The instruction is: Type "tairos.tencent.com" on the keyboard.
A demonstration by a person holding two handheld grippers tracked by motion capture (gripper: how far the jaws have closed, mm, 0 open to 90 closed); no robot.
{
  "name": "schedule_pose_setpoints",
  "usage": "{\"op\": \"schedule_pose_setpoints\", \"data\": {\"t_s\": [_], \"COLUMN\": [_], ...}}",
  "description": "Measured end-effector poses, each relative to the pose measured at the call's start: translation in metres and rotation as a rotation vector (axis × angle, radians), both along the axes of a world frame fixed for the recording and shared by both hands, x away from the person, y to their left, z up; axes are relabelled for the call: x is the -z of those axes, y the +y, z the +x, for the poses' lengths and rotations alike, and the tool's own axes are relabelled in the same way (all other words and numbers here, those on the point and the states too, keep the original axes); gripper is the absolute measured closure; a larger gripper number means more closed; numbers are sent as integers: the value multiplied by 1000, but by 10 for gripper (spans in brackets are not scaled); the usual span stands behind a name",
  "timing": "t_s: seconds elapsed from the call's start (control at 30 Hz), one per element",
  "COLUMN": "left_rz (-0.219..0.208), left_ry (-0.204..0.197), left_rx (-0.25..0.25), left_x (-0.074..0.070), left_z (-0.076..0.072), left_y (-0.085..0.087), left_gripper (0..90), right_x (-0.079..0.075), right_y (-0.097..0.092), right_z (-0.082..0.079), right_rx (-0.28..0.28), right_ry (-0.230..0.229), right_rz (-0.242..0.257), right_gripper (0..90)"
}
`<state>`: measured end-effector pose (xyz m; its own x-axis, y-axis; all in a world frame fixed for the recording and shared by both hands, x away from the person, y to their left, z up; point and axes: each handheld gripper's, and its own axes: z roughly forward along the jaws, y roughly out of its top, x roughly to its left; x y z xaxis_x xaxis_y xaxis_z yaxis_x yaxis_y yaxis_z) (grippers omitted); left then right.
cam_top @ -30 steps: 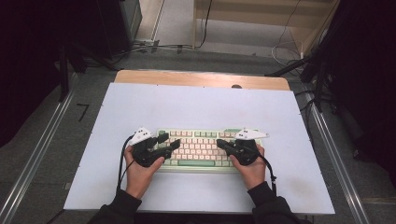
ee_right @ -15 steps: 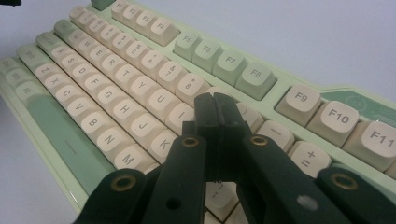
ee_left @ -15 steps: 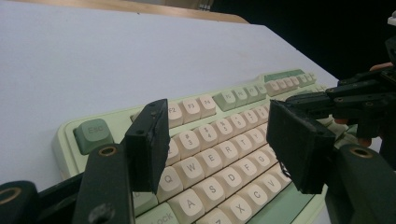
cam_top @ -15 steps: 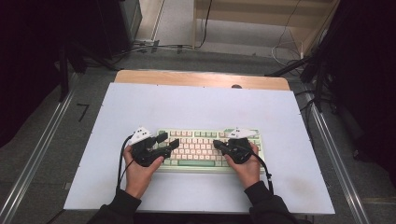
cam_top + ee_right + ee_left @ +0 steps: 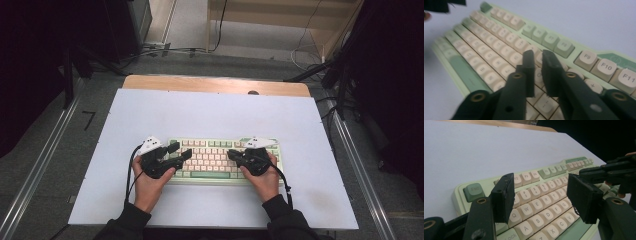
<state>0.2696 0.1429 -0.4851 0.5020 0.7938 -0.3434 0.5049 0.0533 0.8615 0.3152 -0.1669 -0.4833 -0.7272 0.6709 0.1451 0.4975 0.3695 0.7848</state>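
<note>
A green and cream keyboard (image 5: 220, 157) lies flat on the white table top (image 5: 215, 112), near the front. My left gripper (image 5: 180, 151) hovers over its left end. Its jaws stand wide open above the Q and W keys (image 5: 541, 187), with nothing between them. My right gripper (image 5: 232, 154) points left over the right half of the keyboard (image 5: 499, 32). Its jaws (image 5: 537, 57) have just been opening and show a narrow gap just above the keys, with nothing in it. The right gripper (image 5: 614, 170) also appears at the right edge of the left gripper view.
The white top sits on a wooden table whose far edge (image 5: 215, 84) shows beyond it. Metal rails (image 5: 45, 160) run along both sides. Cables (image 5: 165, 50) and dark stands are on the floor behind.
The right gripper has shifted a little to the left over the keys and turned slightly in the hand. The left hand and the keyboard have stayed where they were.
</note>
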Motion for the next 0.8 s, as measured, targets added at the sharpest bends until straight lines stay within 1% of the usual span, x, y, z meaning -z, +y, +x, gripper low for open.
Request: {"op": "schedule_pose_setpoints", "data": {"t_s": [0.07,0.1,0.13,0.2,0.23,0.43,0.6,0.7,0.8], "left_rz": [4,7,8,8,6,4,0,-1,-2], "left_ry": [1,2,3,3,3,4,5,5,4], "left_rx": [-1,0,1,1,-1,-2,-8,-10,-12], "left_x": [0,0,0,0,0,1,0,0,0], "left_z": [0,0,0,0,0,0,0,1,1], "left_y": [0,0,0,0,0,1,2,3,3], "left_gripper": [402,402,401,402,401,400,400,399,401], "right_x": [-5,-7,-9,-13,-14,-19,-20,-18,-16], "right_y": [-4,-6,-8,-12,-14,-22,-21,-17,-14], "right_z": [-2,-3,-5,-8,-10,-21,-24,-25,-26], "right_rx": [0,8,17,16,17,-6,-19,-34,-47], "right_ry": [-8,-17,-25,-30,-31,-30,-29,-27,-29], "right_rz": [49,66,80,97,109,130,136,121,109], "right_gripper": [598,497,432,405,375,361,387,436,511]}}
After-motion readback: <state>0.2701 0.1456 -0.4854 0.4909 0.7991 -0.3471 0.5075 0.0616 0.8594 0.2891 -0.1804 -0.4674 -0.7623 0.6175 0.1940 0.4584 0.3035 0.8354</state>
